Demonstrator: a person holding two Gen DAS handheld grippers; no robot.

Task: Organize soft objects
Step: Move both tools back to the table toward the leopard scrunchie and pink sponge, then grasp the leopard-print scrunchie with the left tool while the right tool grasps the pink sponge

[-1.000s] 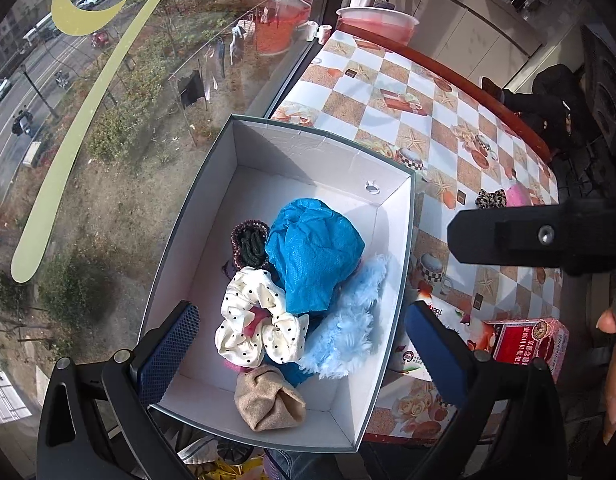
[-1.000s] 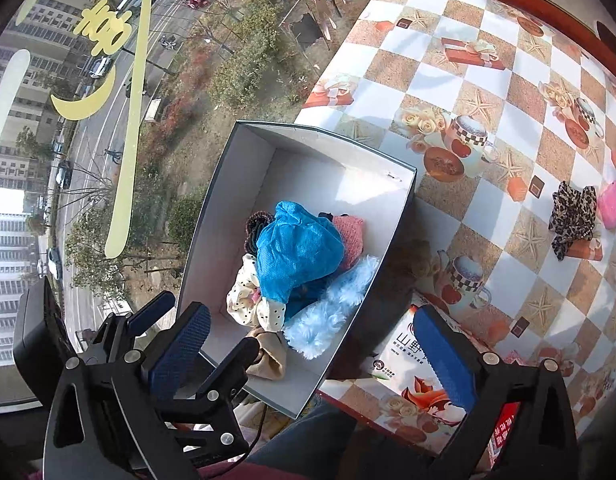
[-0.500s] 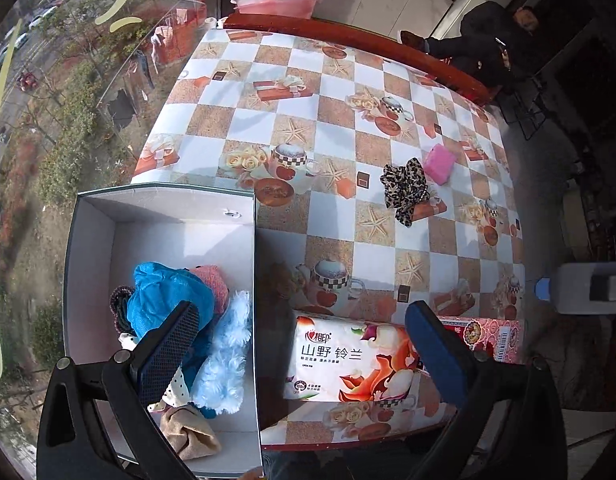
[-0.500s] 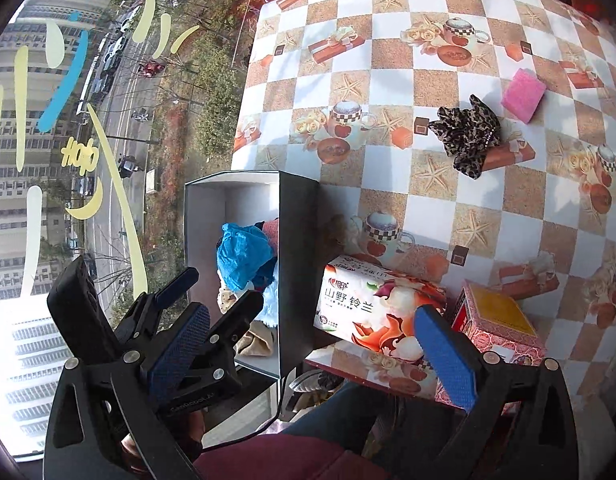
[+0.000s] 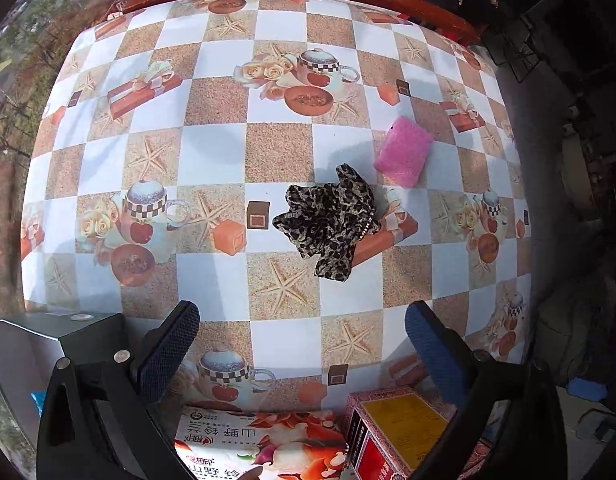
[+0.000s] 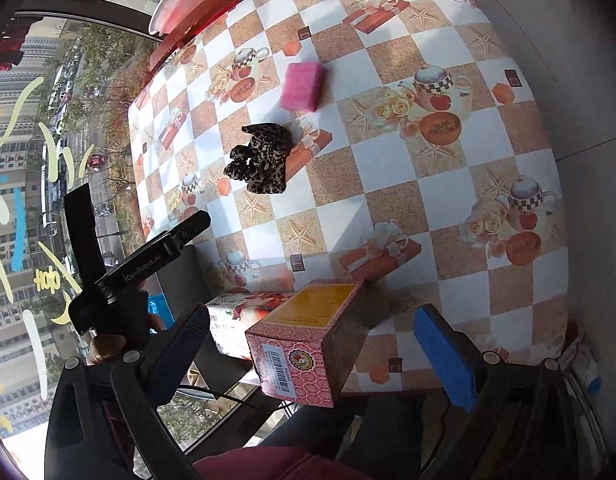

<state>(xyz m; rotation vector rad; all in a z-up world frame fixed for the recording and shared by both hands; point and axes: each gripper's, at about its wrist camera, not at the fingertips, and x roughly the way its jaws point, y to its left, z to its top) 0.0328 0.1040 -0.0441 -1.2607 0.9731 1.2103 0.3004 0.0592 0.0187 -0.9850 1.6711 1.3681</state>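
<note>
Our left gripper (image 5: 301,360) has swung off the white box (image 5: 23,344), which a second ago filled its view with the blue, dotted and fluffy pieces inside; now only a corner of that box shows at the lower left of the left wrist frame. Both sets of jaws stand spread wide with nothing between them, the right gripper (image 6: 312,344) included. We read this as one drop-off finished and the next pick starting.

Nearest us, at the bottom of the frame, lie a printed tissue pack (image 5: 259,450) and a pink patterned carton (image 5: 392,432). Beyond them, near the middle of the checked tablecloth (image 5: 211,160), sits the leopard-print scrunchie (image 5: 328,220): crumpled, floppy, ruffled at the edges, with what may be a small beaded trim on one side. Just beside it, further up and right, lies the pink sponge (image 5: 404,150), flat and fuzzy, apparently not touching it.
</note>
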